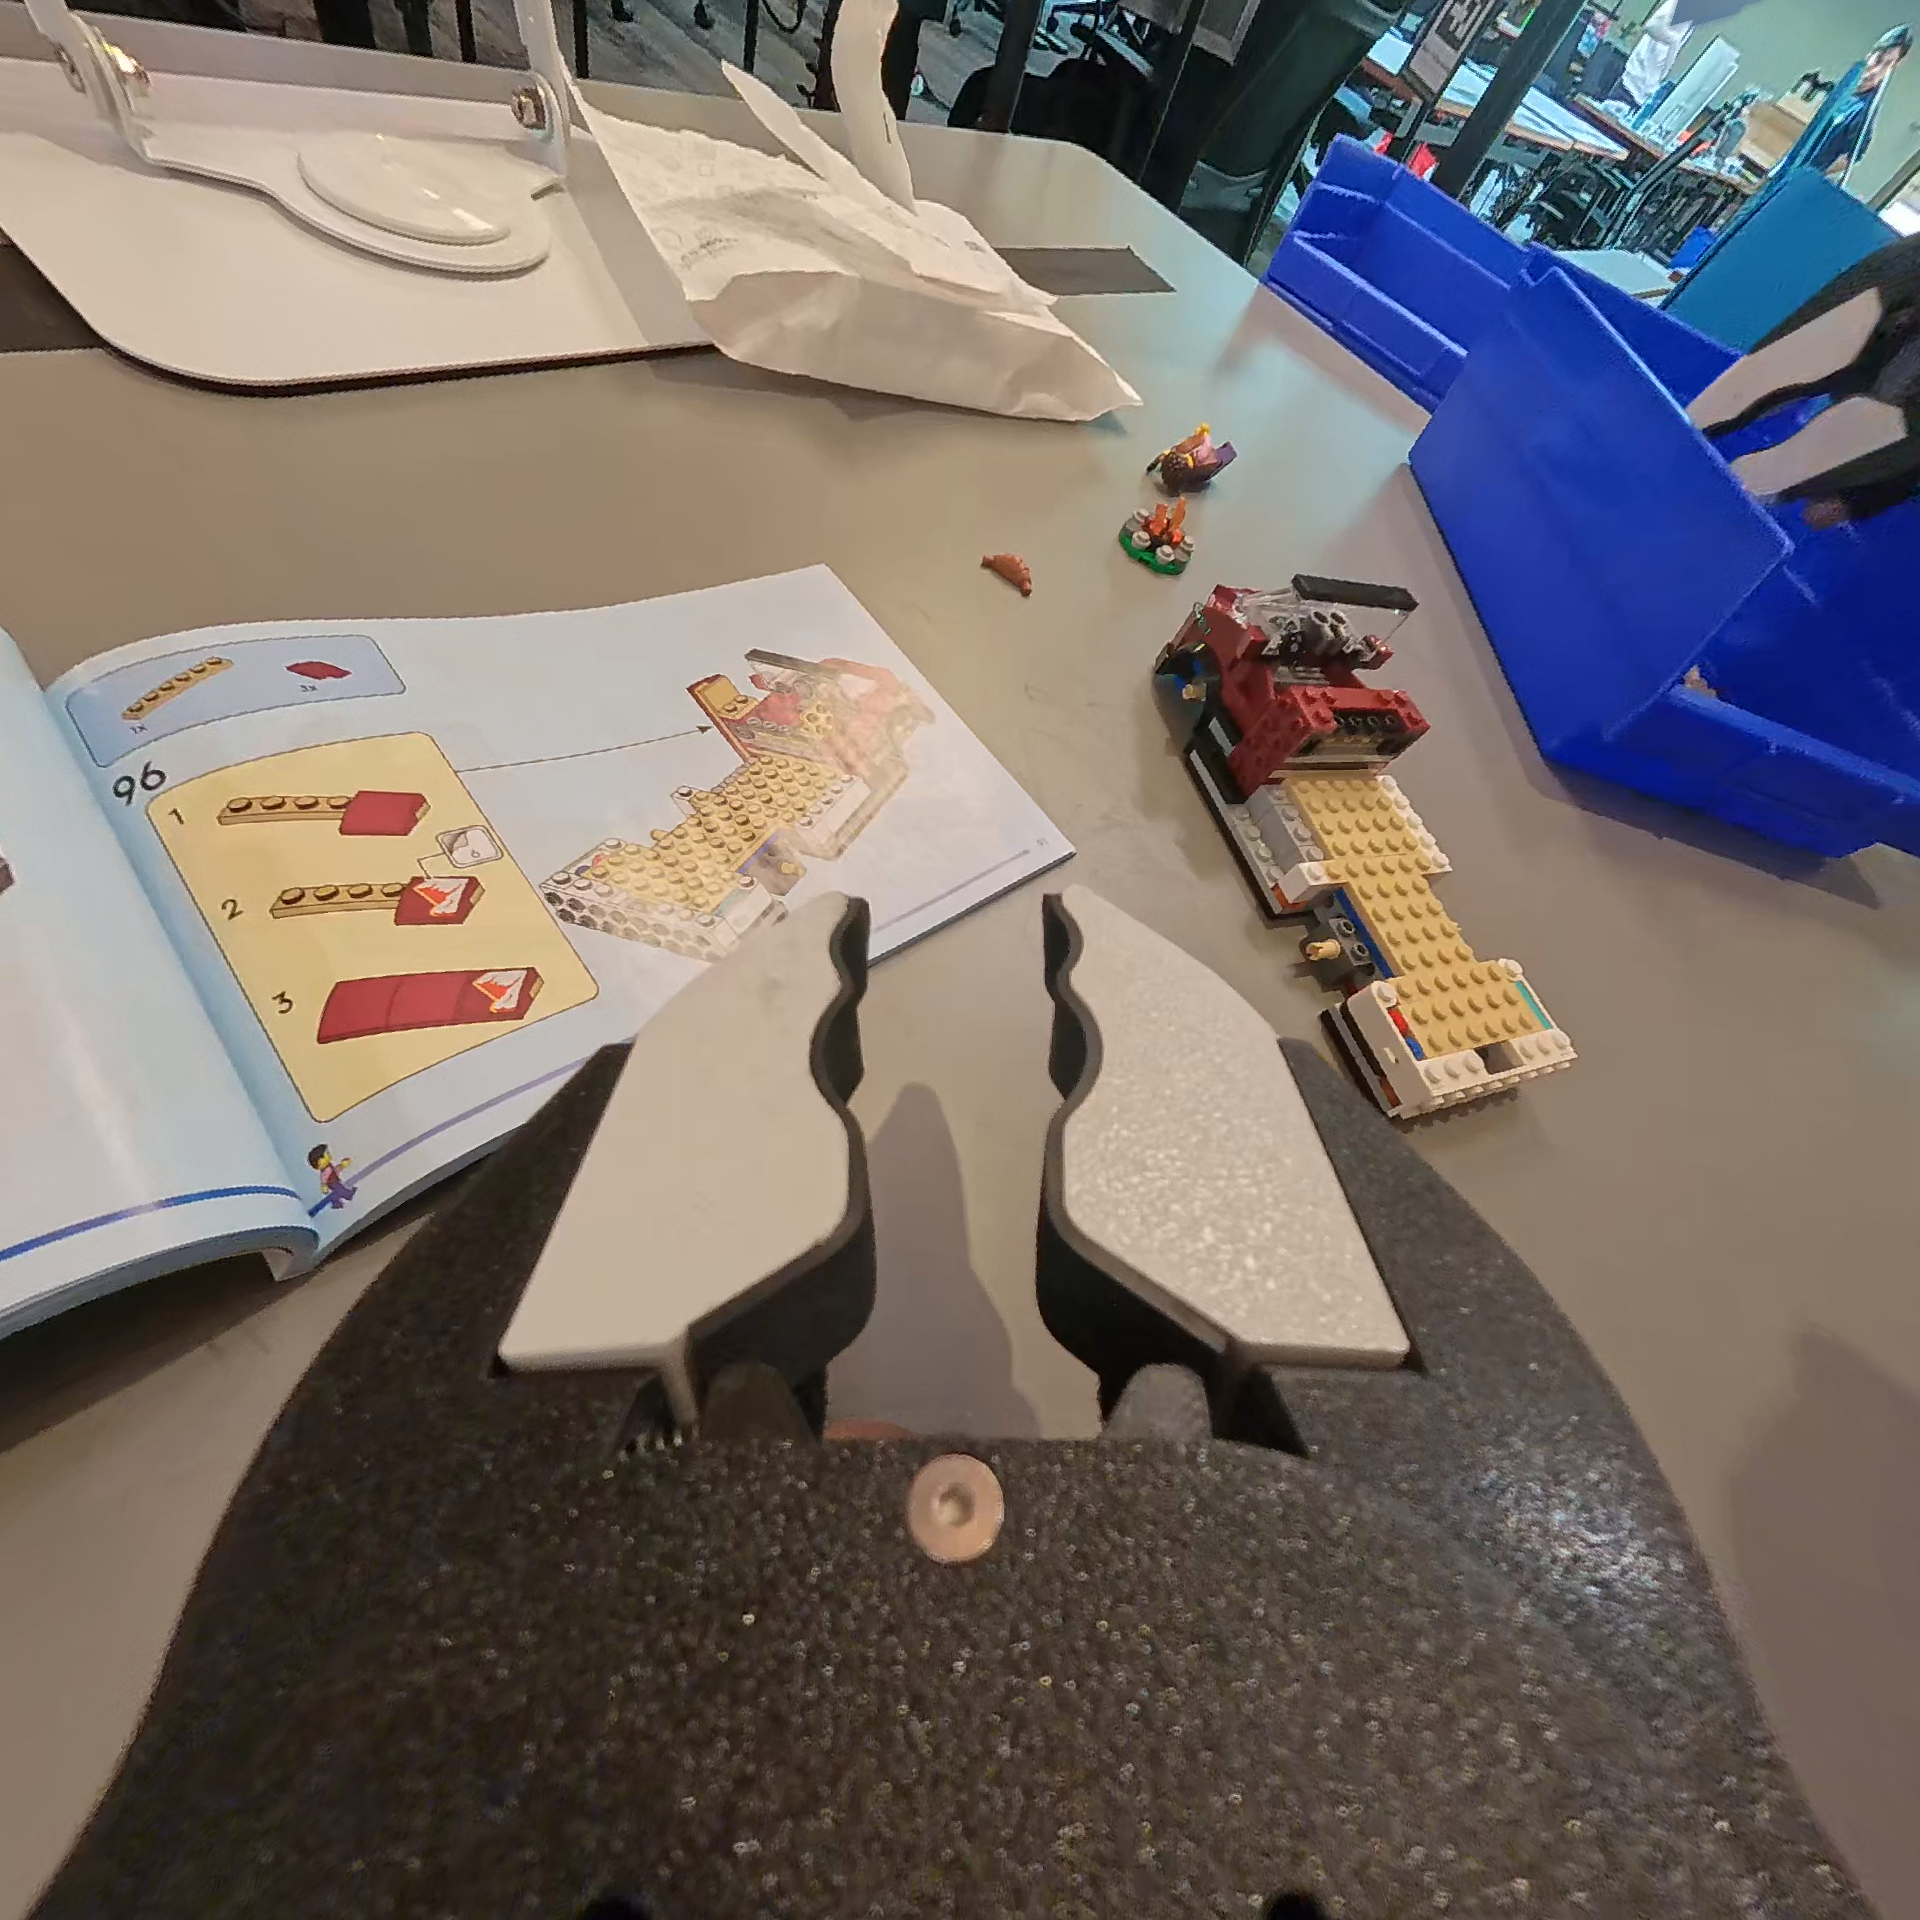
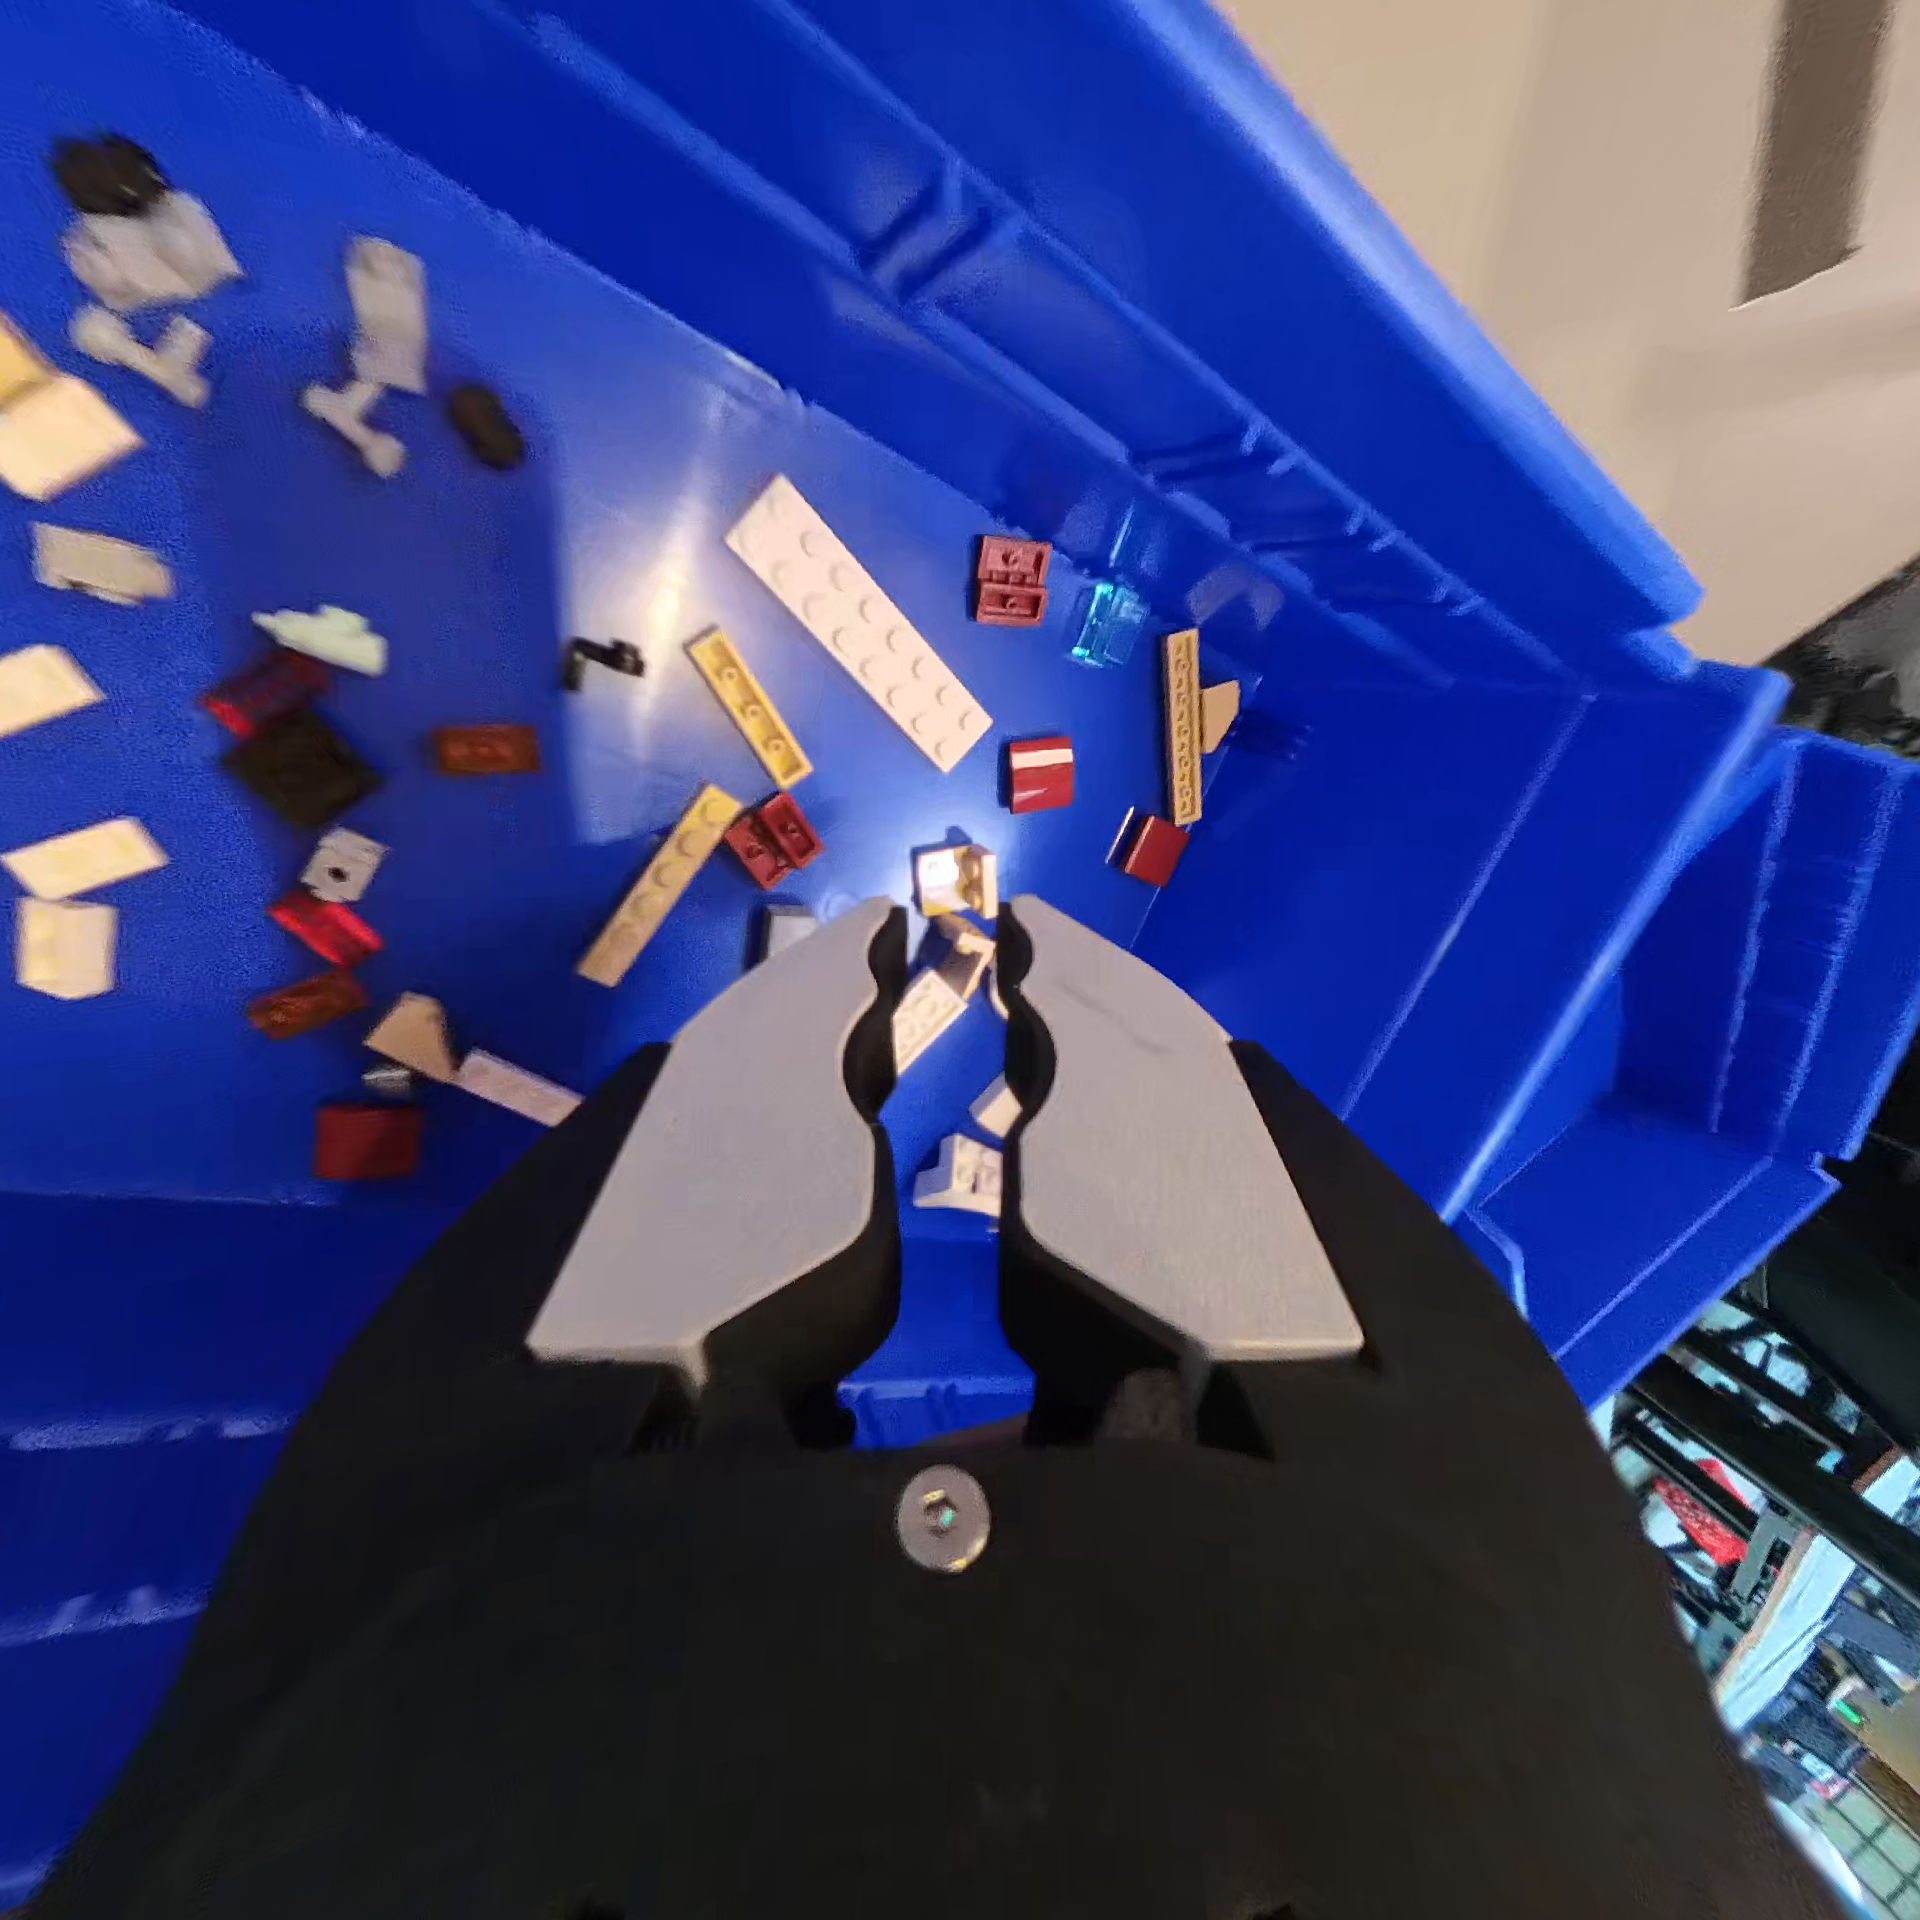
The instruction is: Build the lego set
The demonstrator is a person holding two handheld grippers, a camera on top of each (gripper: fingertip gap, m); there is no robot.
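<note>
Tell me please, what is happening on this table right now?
A person works with two handheld grippers beside a brick-building set. The left gripper hovers open and empty over the grey table, at the corner of an open instruction booklet, with a half-built brick vehicle to its right. The right gripper reaches into a blue bin of loose bricks, its jaws partly open above small tan pieces; it grips nothing that I can see.

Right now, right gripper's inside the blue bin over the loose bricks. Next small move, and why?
Probably lower the right gripper a little further, jaws kept apart. Its fingertips hang over the blue bin floor with small tan bricks showing between and just beyond them, and nothing looks clamped. The picture is blurred, so pad contact is unclear.
</note>
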